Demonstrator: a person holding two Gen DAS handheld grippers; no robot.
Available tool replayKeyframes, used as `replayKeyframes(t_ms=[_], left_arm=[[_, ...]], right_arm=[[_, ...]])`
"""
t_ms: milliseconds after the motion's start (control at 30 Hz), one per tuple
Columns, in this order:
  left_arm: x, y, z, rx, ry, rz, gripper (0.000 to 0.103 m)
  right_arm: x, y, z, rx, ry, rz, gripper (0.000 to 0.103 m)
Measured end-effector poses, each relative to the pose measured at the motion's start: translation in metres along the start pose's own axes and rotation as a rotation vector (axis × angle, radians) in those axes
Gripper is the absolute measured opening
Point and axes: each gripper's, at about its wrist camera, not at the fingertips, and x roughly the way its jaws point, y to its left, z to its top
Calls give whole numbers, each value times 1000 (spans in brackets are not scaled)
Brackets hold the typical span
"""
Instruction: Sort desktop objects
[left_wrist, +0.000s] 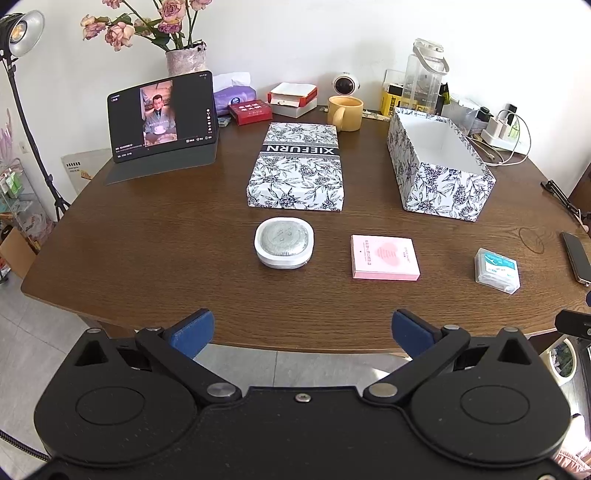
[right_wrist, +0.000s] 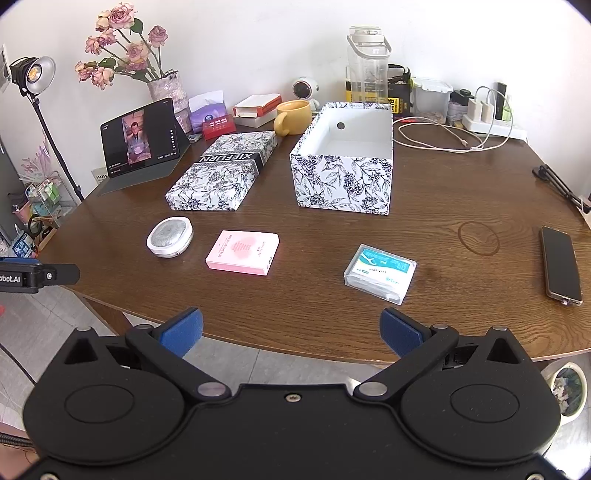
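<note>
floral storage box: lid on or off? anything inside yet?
Open and empty. The floral box shows bare white inside walls and floor; its lid lies flat on the table beside it.

pink card box (right_wrist: 242, 252), floral storage box (right_wrist: 343, 182)

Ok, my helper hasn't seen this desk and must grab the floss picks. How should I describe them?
Start at the open floral box on the wooden table. Of the three small items before it, take the rightmost: the clear plastic floss pick case with a teal label, unlike the pink box and round white case.
</note>
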Motion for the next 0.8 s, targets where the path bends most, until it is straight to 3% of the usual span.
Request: replayKeyframes(t_ms=[567, 800], left_arm=[[29, -11, 25, -11, -2, 43, 103], [69, -23, 48, 9, 17, 72, 103]], right_arm=[[4, -16, 5, -59, 18, 37, 103], [12, -10, 13, -82, 15, 66, 103]])
